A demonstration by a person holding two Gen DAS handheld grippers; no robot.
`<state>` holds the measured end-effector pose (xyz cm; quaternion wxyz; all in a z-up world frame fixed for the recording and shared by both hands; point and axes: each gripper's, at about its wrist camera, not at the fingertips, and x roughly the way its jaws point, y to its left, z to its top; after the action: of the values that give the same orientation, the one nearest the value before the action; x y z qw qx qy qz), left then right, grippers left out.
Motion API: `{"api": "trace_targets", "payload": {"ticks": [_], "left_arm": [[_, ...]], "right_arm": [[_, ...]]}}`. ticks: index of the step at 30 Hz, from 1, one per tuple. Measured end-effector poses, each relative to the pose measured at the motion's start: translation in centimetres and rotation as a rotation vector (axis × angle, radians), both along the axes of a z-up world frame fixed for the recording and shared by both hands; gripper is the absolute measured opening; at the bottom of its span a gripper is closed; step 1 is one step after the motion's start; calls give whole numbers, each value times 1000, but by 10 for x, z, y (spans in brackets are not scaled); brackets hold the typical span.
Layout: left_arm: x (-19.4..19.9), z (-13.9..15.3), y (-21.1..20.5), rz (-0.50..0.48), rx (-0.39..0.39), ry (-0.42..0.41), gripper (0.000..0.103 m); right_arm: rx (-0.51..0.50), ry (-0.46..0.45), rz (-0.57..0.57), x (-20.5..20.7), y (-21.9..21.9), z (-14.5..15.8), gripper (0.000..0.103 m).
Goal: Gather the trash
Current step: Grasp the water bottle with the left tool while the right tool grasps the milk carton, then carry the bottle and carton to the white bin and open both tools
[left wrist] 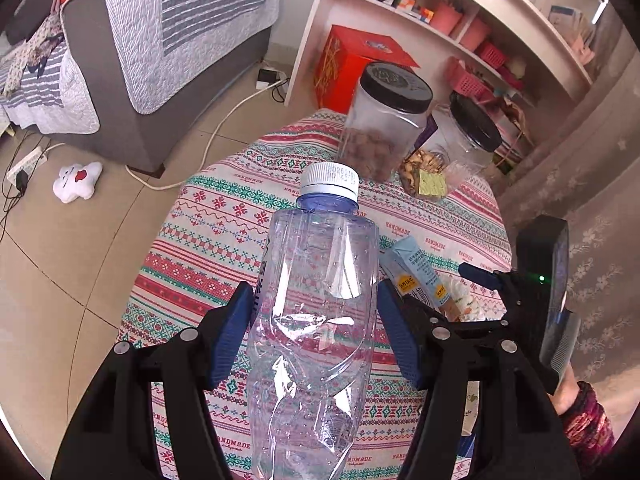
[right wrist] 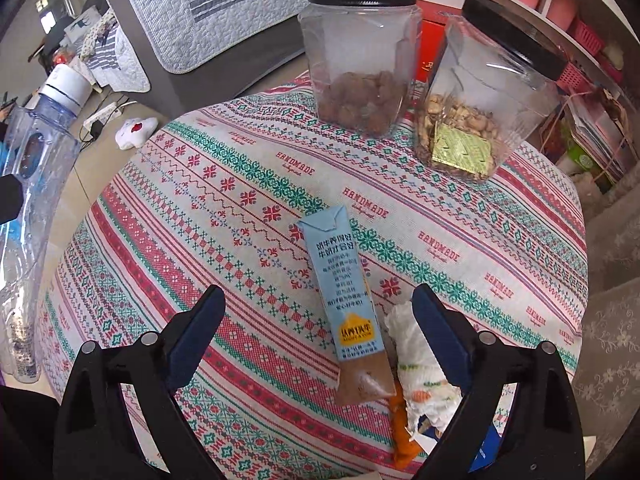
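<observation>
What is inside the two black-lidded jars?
Near jar: brown round snacks at the bottom. Far jar: pale nuts behind a gold label, which hides some contents.

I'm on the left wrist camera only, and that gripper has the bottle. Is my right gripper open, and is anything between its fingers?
Observer: Yes, the right gripper is open. The milk carton lies flat on the cloth between its fingers, and neither finger touches it.
Operator: Anything else lying by the carton?
Observer: A crumpled tissue lies against the carton's right side, partly hidden behind the finger on that side.
Operator: Any more trash there?
Observer: An orange scrap pokes out below the tissue, near the carton's brown end.
</observation>
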<state>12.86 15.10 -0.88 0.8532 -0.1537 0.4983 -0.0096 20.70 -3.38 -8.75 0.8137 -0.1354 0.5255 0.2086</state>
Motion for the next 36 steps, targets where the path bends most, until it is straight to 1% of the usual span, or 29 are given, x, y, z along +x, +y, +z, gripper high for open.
{"api": "trace_targets", "payload": {"ticks": [1,3,4,6,7,8,9,10,12,14,20,25,29,32,36], "left_arm": [[0,0,2,4,-3,-1,63],[0,0,3,10,-3,-3,63],[-1,0,4,13,-1,-5,63],[-1,2,6,20,1,-10,63],[0,2,5,21,2,-12,63],[0,2,6,23,2,-14,63],[0,3,6,25,1,-16,63],[0,3,6,26,1,-16,63],[0,2,6,27,3,-15,63],[0,1,6,29,5,-13,63],[1,0,7,46,13,-18,63],[2,0,9,55,14,-23,63],[1,2,8,59,16,-33,63],[0,4,6,65,18,-45,63],[-1,4,0,75,36,-61,63]], "right_arm": [[-6,9,2,4,4,-3,86],[-15,28,1,10,10,-9,79],[-16,37,0,13,12,-12,77],[-19,51,1,16,17,-18,67],[-23,56,1,18,18,-20,65],[-27,61,0,20,19,-23,60],[-35,62,-5,20,20,-25,52],[-43,58,-9,22,19,-27,49],[-44,54,-22,23,18,-28,29],[-30,63,-31,22,15,-28,24],[-23,19,-53,14,8,-23,24],[33,-26,-82,6,0,-6,24],[62,-78,-97,-2,-3,15,24],[99,-126,-131,-10,-11,36,24],[133,-212,-184,-25,-24,65,24]]}}
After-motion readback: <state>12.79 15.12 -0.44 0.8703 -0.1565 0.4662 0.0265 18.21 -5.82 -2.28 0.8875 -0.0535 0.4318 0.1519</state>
